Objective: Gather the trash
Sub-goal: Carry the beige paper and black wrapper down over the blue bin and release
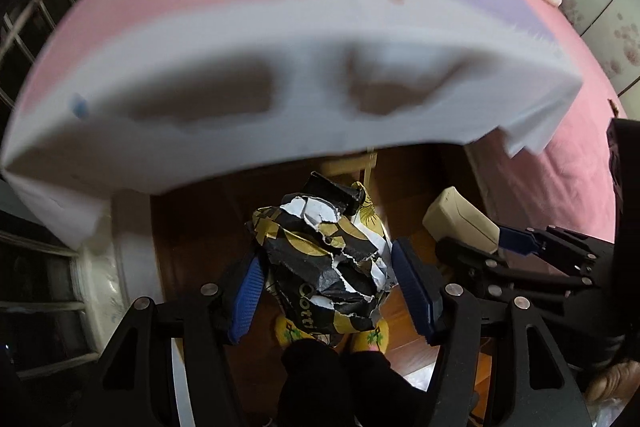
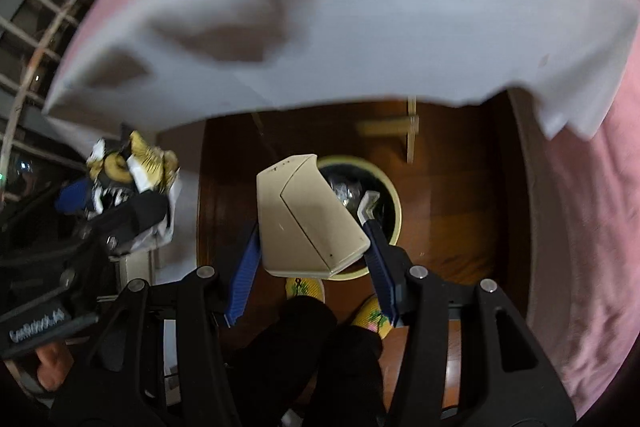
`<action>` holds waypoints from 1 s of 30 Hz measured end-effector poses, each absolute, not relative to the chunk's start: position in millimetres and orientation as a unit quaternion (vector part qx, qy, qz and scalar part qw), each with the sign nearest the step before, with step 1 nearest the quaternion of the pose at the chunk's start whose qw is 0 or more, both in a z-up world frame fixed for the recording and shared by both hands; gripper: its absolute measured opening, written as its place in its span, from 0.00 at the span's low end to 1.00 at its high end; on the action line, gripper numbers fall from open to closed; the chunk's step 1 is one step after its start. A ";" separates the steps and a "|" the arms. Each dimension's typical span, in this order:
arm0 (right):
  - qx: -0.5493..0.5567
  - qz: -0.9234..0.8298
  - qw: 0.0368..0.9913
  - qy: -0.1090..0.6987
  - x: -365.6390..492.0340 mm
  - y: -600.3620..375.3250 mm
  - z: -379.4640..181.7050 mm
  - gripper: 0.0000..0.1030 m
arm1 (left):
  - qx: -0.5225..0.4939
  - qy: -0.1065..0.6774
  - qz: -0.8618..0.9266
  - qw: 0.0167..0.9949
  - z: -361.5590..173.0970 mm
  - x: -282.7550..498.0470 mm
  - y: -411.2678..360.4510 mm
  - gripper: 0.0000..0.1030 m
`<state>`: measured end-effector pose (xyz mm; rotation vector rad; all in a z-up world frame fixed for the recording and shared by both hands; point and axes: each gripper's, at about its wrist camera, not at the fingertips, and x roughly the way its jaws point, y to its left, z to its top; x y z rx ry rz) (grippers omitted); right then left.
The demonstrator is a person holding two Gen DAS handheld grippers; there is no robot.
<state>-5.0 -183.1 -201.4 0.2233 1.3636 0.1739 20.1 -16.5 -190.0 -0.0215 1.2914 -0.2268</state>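
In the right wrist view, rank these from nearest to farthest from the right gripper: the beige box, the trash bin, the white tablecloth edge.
1. Beige box: clamped between the right gripper pads, nearest.
2. Trash bin: on the wood floor right behind the box, partly hidden by it.
3. White tablecloth: hanging across the top of the view, farthest.
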 end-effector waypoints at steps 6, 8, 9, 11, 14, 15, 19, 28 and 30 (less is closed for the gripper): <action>0.128 0.065 0.752 0.643 2.7 -196.4 -277.2 0.47 | -0.030 0.621 -0.099 0.777 -269.7 33.9 -23.1 0.65; 0.134 0.061 0.751 0.644 4.6 -199.2 -298.4 0.47 | -0.047 0.623 -0.101 0.774 -290.0 41.7 -21.1 0.68; 0.136 0.061 0.751 0.643 5.5 -199.9 -307.5 0.47 | -0.056 0.625 -0.103 0.772 -299.2 45.2 -19.2 0.70; 0.139 0.062 0.749 0.645 8.5 -197.2 -324.4 0.47 | -0.067 0.631 -0.101 0.766 -317.5 52.3 -15.0 0.75; 0.144 0.062 0.746 0.647 11.6 -194.6 -343.6 0.49 | -0.063 0.627 -0.087 0.771 -333.9 58.1 -8.4 0.88; 0.148 0.063 0.744 0.648 13.6 -193.4 -349.2 0.51 | -0.062 0.624 -0.083 0.774 -338.1 59.6 -5.7 0.89; 0.139 0.061 0.750 0.644 22.5 -187.5 -359.1 0.60 | -0.056 0.616 -0.070 0.783 -347.6 60.1 2.6 0.94; 0.120 0.064 0.766 0.628 27.0 -176.6 -328.0 0.62 | -0.055 0.605 -0.055 0.792 -321.6 50.3 21.0 0.97; 0.113 0.064 0.771 0.623 26.2 -175.5 -317.3 0.64 | -0.052 0.603 -0.056 0.794 -312.2 48.4 22.5 0.97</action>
